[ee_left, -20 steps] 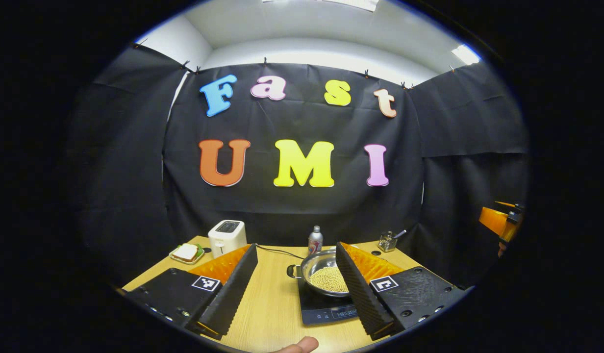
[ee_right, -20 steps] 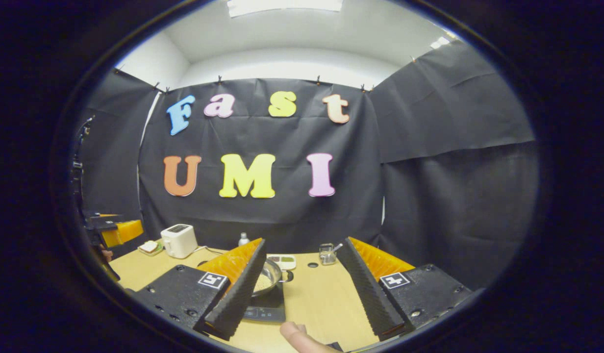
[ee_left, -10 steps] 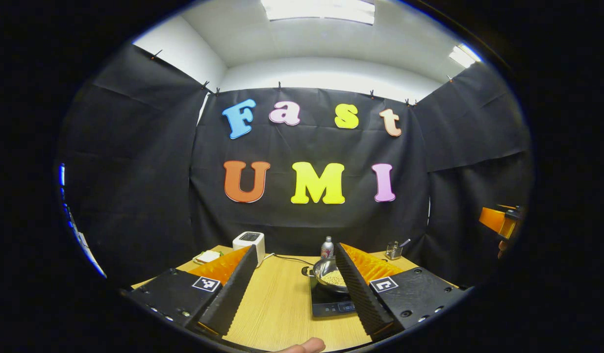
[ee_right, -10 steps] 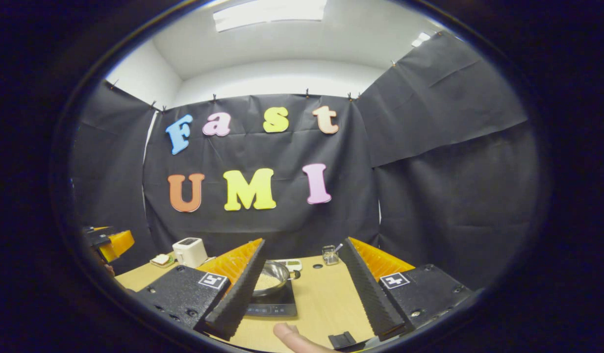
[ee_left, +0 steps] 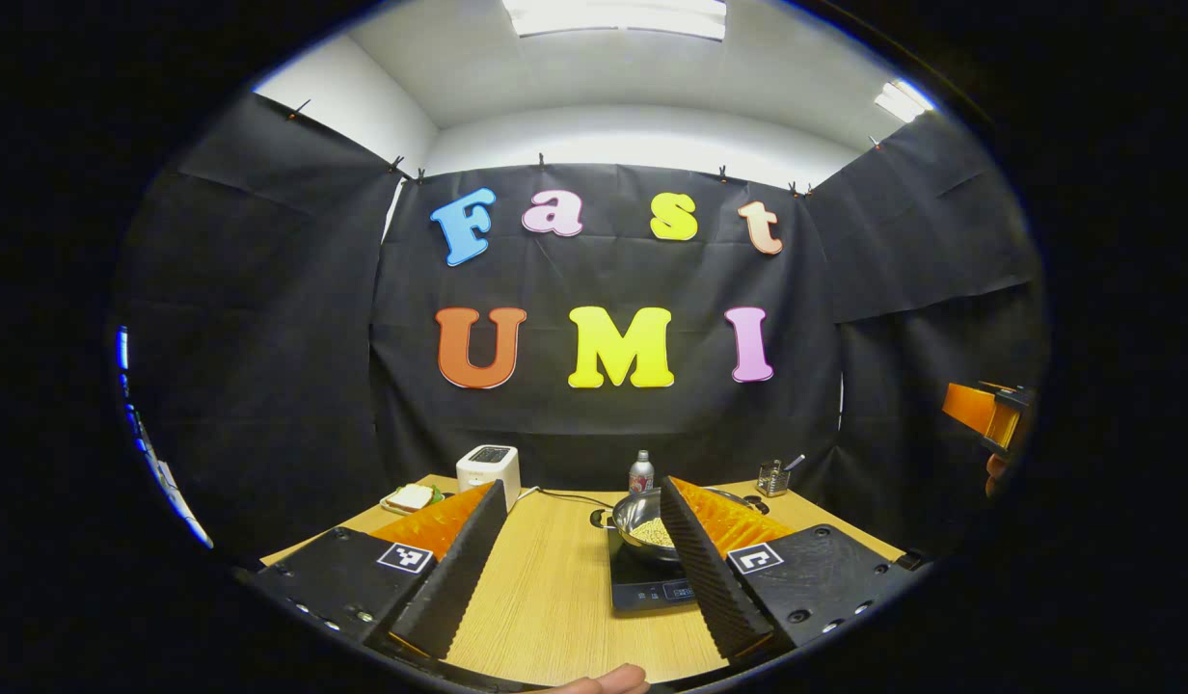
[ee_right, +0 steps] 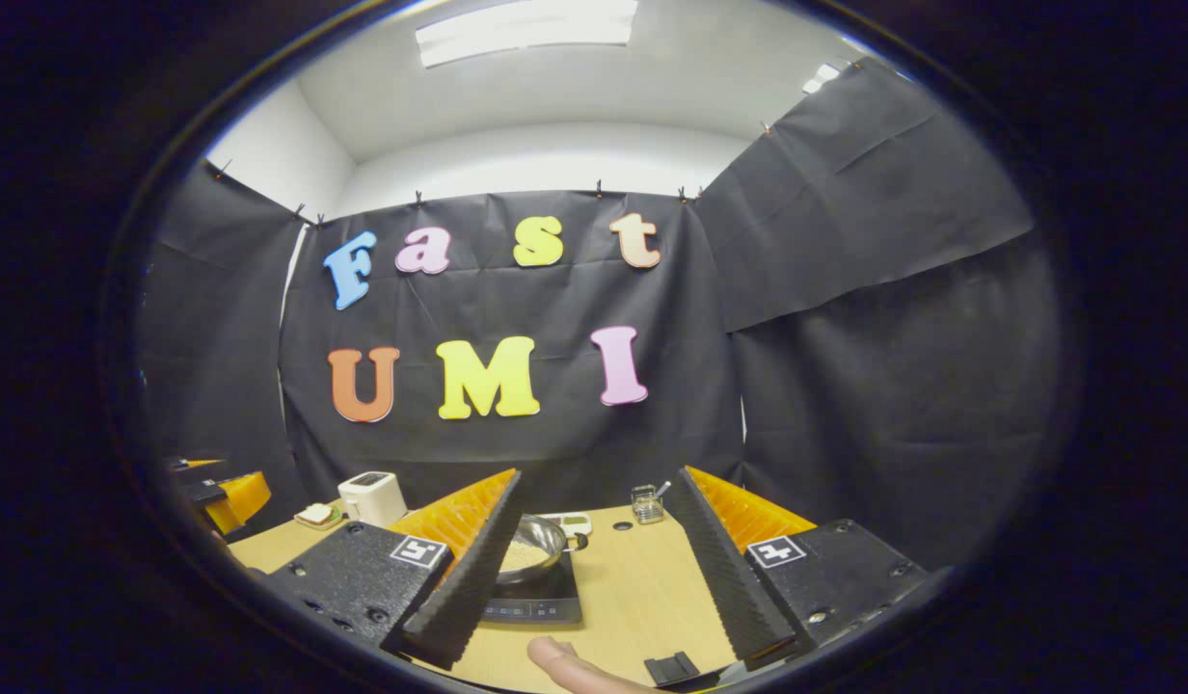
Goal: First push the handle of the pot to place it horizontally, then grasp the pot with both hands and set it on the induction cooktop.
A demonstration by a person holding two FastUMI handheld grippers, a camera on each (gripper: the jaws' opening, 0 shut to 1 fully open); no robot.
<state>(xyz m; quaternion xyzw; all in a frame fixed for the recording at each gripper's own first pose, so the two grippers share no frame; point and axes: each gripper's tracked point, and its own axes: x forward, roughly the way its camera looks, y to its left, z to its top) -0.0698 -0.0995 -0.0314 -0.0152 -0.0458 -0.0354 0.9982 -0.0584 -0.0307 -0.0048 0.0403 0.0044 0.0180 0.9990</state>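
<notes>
Light wooden table (ee_left: 555, 588); on it, toward the back left, a white toaster (ee_left: 489, 469) beside a plate with a sandwich (ee_left: 411, 498); a bottle (ee_left: 640, 474) and a small glass jar (ee_left: 772, 477) along the far edge. Black induction cooktop (ee_left: 642, 584) flat on the wood right of centre, under the pot (ee_left: 642, 528); a small white tray (ee_right: 570, 521) just behind it.

Cloth-walled test booth: toaster (ee_left: 489, 467), induction cooktop (ee_left: 642, 583).
</notes>
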